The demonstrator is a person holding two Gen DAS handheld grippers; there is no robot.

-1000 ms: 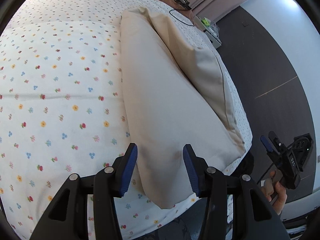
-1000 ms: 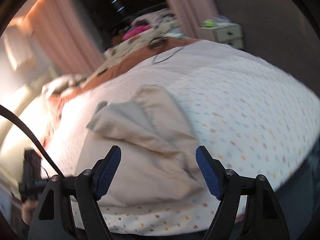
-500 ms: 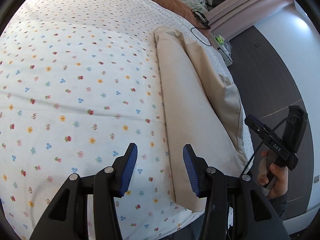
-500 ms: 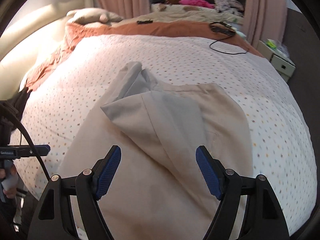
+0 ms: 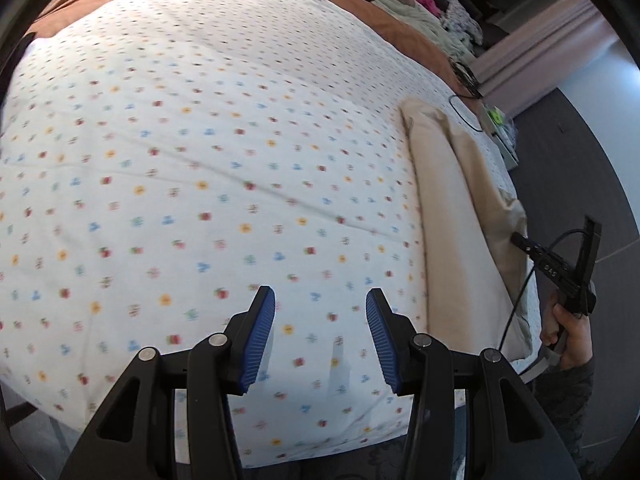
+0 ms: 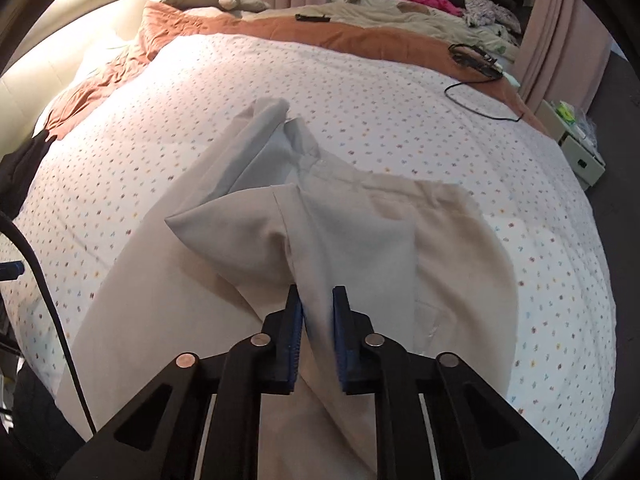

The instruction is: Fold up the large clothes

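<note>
Fabric like this beige garment (image 6: 224,300) reads as light, soft and limp, a thin woven cloth that should drape and slide under its own weight rather than hold a shape. It lies along the near edge of the bed (image 6: 360,80), toward the bed's right-hand corner as the left wrist view shows it, on the flower-dotted sheet (image 5: 200,160), with a sleeve-like flap (image 6: 248,232) turned up over the body. Best hold, by my judgement, is a hem, seam or doubled fold, where the cloth is thicker and will not slip from the pads.

The right gripper (image 6: 317,340) pinches such a fold of the flap, its blue pads nearly together with cloth between them. The left gripper (image 5: 320,340) hangs half-open over bare sheet, gripping nothing, well apart from the garment.

Against the earlier frames, the right jaws have just been closing, from wide open over the garment to clamped on it. The left view has swung away: the garment that lay between its fingers now sits off toward the right edge of the bed, beside the person's hand (image 5: 568,332).
</note>
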